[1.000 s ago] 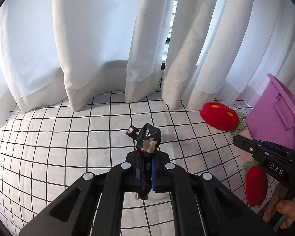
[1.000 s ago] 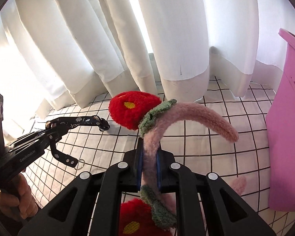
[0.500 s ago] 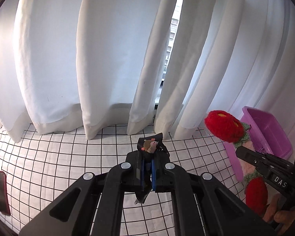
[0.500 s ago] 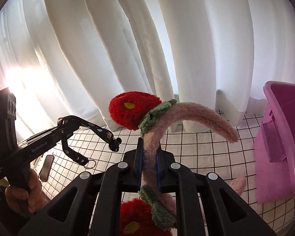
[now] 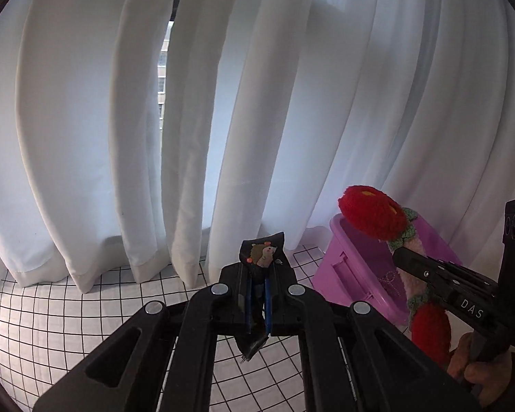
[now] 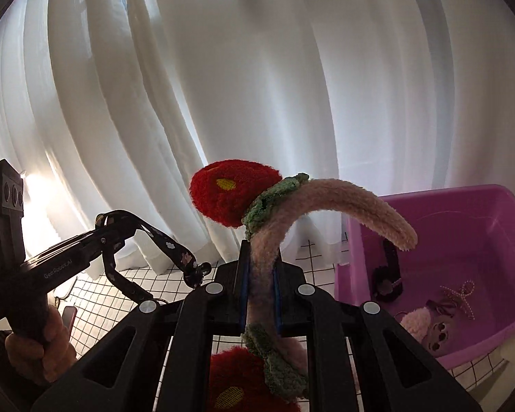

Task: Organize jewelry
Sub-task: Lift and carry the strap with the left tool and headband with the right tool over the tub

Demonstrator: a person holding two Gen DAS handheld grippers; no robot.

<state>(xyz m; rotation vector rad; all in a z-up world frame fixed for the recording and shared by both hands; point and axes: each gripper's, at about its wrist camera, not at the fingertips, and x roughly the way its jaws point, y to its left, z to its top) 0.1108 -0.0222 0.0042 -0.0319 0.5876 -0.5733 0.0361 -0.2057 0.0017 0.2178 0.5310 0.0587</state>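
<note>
Backdrop: white pleated curtains (image 5: pixel 86 137) hang down to a white counter with a black grid (image 5: pixel 68 312), filling the upper field from 9 to 3 o'clock.
Left gripper (image 5: pixel 257 300): jaws clenched on a black fabric strap with a small hedgehog print (image 5: pixel 262 250); in the right wrist view the strap (image 6: pixel 170 245) loops out from the jaws, held above the counter.
Right gripper (image 6: pixel 260 300): jaws grasping a fuzzy pink headband with red plush flowers and green knitted leaves (image 6: pixel 326 199), its band arching up toward 1 o'clock.
Bin: purple plastic tub (image 6: pixel 498 213) sits on the counter at 3 o'clock of the right wrist view, just beside the headband's free tip.
Bin contents: a pearl bow clip (image 6: pixel 458 297), a pale plush piece (image 6: pixel 417 322) and a dark item (image 6: pixel 388 274) lie on its floor.
Counter edge: a red-rimmed flat object (image 6: pixel 68 317), at 8 o'clock, too hidden to identify.
</note>
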